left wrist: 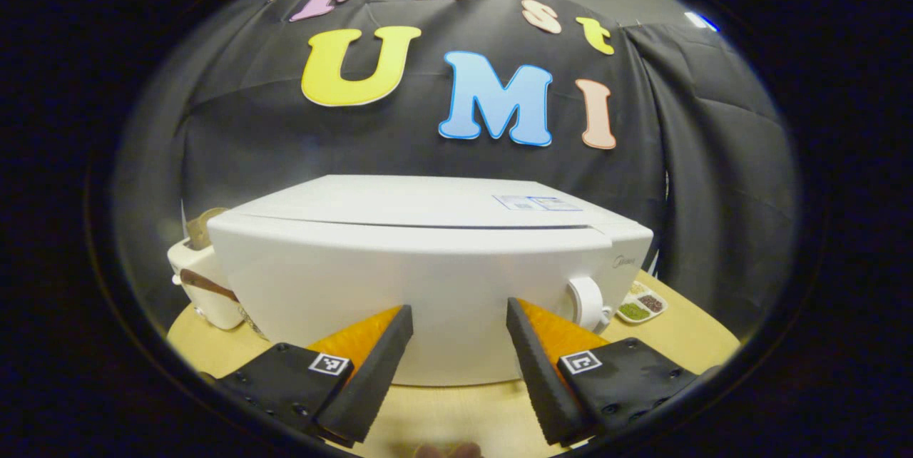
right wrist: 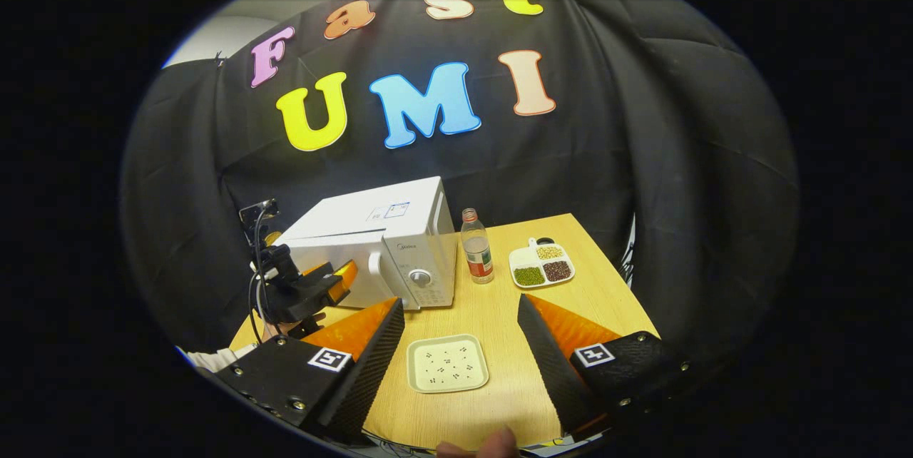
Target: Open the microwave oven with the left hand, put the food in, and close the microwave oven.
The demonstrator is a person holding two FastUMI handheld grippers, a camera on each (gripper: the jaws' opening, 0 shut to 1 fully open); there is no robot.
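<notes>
1. Tongs first, left to right: your left gripper (left wrist: 456, 365) stands wide open with nothing between its fingers, aimed square at the front of the microwave oven (left wrist: 428, 265). From the right gripper view you can see it (right wrist: 341, 280) close in front of the door on the bench's left side; whether it touches the door, you cannot tell.
2. Your right gripper (right wrist: 460, 365) is also spread wide and empty, hanging above the near edge of the bench (right wrist: 606, 301).
3. Progress, as I judge it: nothing is done yet. The door looks closed in both views, so the opening, the loading and the closing all lie ahead.
4. The microwave oven sits toward the back-left part of the bench, its dial (left wrist: 586, 301) at the right end of its front.
5. The food appears to be the pale square plate (right wrist: 447, 364) with small dark specks, lying near the front edge of the bench. It sits between your right gripper's two fingers as that view looks at it, below them and not gripped.
6. Right of the oven stand a clear bottle (right wrist: 476, 255) and then a divided dish of beans (right wrist: 541, 264), toward the back-right corner, well apart from both tongs.
</notes>
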